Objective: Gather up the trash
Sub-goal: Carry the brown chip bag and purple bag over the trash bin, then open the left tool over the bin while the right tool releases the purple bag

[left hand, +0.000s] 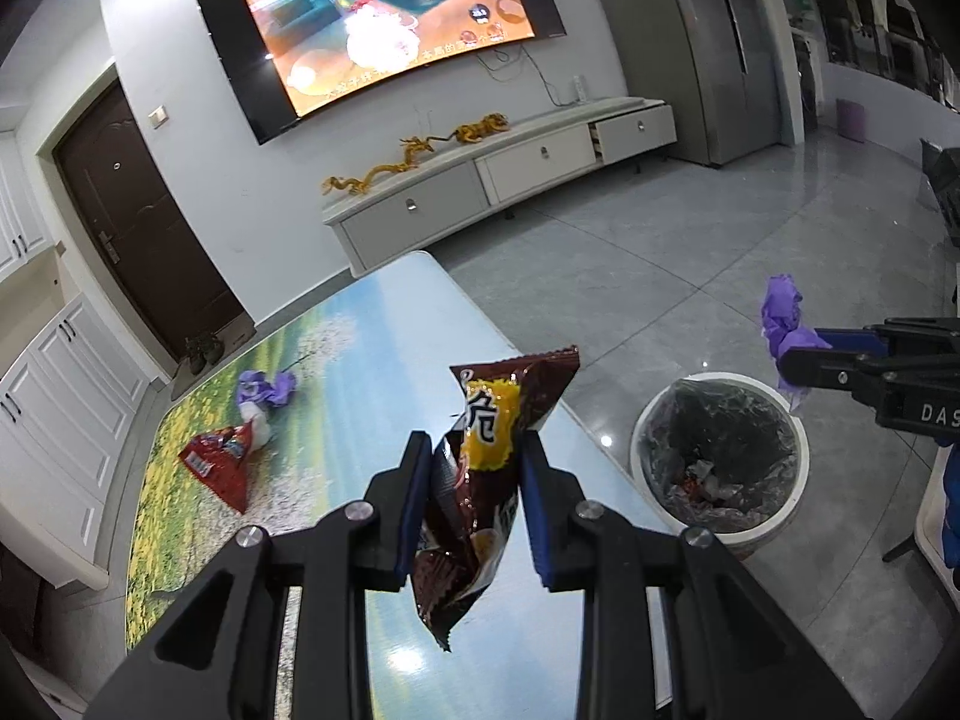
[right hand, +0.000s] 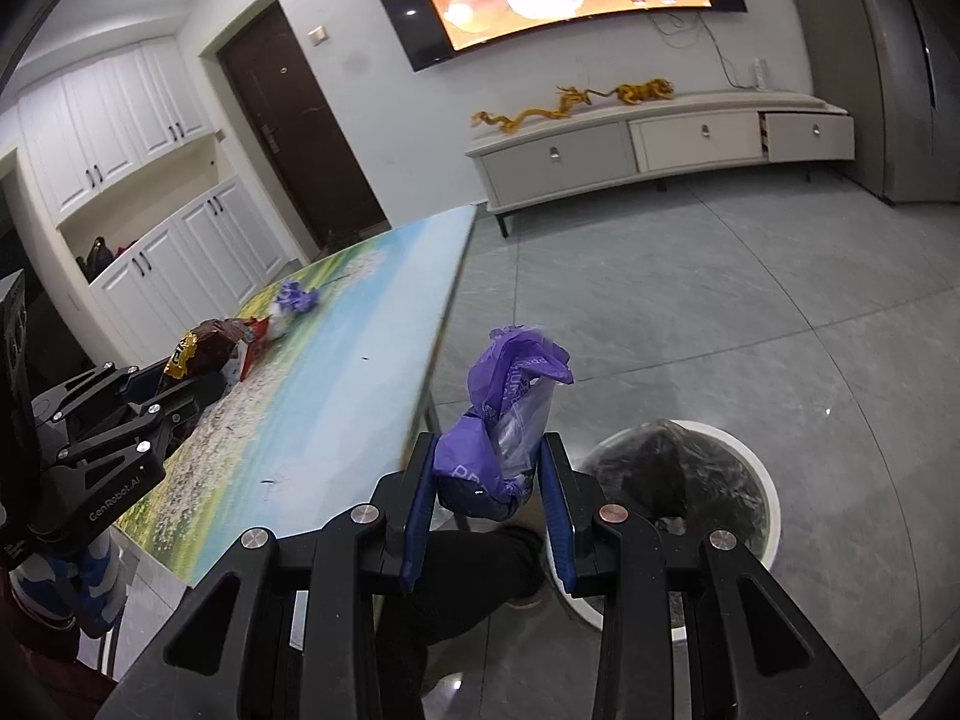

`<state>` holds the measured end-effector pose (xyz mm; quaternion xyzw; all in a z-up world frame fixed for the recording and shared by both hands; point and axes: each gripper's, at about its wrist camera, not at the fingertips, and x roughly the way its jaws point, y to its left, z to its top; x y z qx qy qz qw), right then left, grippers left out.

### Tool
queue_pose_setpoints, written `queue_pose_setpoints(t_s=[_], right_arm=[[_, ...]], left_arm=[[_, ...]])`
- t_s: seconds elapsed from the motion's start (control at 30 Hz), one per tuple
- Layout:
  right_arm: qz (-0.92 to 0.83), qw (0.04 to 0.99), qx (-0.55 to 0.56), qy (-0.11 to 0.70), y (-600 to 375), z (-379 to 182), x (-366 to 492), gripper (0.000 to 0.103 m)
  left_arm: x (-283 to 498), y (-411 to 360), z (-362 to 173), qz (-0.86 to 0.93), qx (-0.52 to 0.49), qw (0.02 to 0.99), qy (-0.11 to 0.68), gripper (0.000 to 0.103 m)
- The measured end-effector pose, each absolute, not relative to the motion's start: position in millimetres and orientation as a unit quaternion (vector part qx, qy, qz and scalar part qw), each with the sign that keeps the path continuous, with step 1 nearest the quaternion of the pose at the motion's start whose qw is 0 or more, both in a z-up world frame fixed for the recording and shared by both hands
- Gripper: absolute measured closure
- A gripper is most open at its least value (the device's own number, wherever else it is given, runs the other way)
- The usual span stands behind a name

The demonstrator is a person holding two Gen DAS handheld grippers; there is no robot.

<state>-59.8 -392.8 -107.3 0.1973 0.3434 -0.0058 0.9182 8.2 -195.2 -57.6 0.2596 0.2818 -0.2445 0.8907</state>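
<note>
My left gripper (left hand: 477, 450) is shut on a brown snack bag (left hand: 480, 480) with a yellow patch, held above the table's right edge. My right gripper (right hand: 489, 462) is shut on a crumpled purple wrapper (right hand: 507, 420), held off the table near the bin. The white bin (left hand: 720, 456) with a dark liner stands on the floor beside the table and holds some scraps. In the right wrist view the bin (right hand: 690, 480) lies just right of the fingers. On the table lie a red snack bag (left hand: 219, 465), a purple wrapper (left hand: 267, 387) and a white crumpled piece (left hand: 258, 423).
The table (left hand: 360, 372) has a landscape print top. Beyond it stand a TV cabinet (left hand: 510, 180) with gold figures under a wall screen, a dark door (left hand: 138, 222) and white cupboards. Grey tiled floor spreads to the right. A person's dark leg (right hand: 474, 576) shows below my right gripper.
</note>
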Motion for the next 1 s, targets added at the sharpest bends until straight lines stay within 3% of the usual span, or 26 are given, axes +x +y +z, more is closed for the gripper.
queue_pose_setpoints(t_s=[1.0], right_arm=[[-0.091,0.865,0.252,0.424,-477.2,-194.9,-32.0,0.069]], left_arm=[[70.6,-336.9,-135.4,-0.356,0.243,0.807,0.403,0.073]])
